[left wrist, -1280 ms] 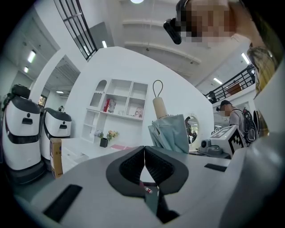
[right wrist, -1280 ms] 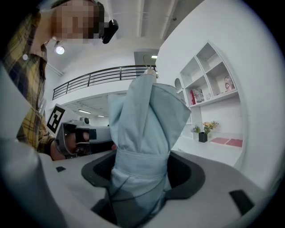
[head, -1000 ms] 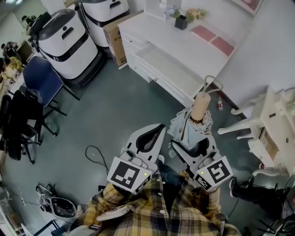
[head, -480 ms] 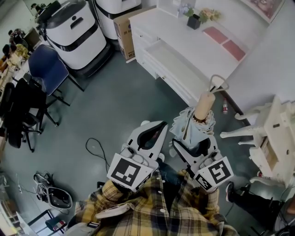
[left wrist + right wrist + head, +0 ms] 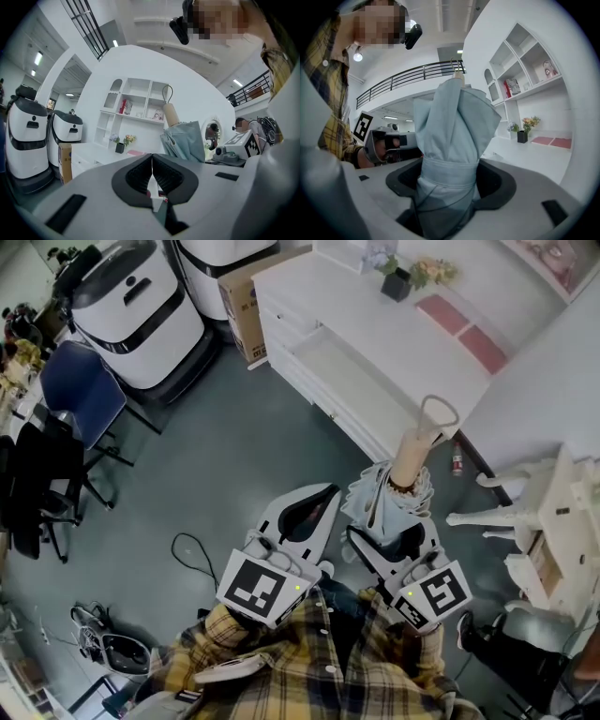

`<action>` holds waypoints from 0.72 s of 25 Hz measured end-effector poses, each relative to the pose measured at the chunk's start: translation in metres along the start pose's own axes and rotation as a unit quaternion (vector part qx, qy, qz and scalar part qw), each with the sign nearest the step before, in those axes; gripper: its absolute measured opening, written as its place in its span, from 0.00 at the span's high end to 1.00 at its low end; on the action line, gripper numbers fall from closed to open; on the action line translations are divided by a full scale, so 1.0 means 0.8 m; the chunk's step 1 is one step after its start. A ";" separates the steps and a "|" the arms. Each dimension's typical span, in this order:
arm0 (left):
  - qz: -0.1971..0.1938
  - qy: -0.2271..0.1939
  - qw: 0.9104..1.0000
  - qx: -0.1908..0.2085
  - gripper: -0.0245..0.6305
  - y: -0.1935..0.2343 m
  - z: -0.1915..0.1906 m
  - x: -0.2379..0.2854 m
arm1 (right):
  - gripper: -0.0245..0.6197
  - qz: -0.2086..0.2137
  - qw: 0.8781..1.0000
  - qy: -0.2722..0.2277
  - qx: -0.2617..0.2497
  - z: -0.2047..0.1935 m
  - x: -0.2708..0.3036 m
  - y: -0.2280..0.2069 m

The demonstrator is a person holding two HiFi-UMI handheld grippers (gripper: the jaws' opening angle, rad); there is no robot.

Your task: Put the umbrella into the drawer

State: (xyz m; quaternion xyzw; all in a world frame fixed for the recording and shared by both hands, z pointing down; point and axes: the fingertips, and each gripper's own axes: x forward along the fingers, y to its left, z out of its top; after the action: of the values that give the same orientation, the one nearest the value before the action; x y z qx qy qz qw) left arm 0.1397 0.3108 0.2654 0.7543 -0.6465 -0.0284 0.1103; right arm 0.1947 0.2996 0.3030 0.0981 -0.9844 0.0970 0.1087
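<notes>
Only right gripper (image 5: 389, 532) clamping folded umbrella (image 5: 396, 495), drawer (image 5: 349, 381) open

- Type of place: a home-style room set built inside a large indoor hall used as a lab or test space.
- Room set, upper centre of the head view: long white desk (image 5: 403, 334) with open white drawer (image 5: 342, 371), small dark pot of flowers (image 5: 397, 283), white arched wall shelving (image 5: 136, 105).
- Lab equipment, upper left: two large white-and-black rounded machines (image 5: 131, 310), brown cardboard box (image 5: 246, 306), blue office chair (image 5: 80, 395).
- Lower left: loose black cable (image 5: 187, 549) on bare grey floor (image 5: 216, 456).
- Hall structure, right gripper view: dark mezzanine railing (image 5: 408, 77) in the upper centre.
</notes>
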 end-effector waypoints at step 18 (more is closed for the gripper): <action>-0.006 0.009 1.000 -0.004 0.93 0.198 0.058 0.099 | 0.45 -0.020 0.999 0.001 0.030 0.069 0.187 -0.100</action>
State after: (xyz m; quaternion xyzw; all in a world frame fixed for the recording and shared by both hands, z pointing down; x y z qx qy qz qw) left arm -0.0093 0.2051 0.2605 0.7578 -0.6410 -0.0251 0.1191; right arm 0.0575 0.1850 0.2983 0.1207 -0.9789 0.1242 0.1085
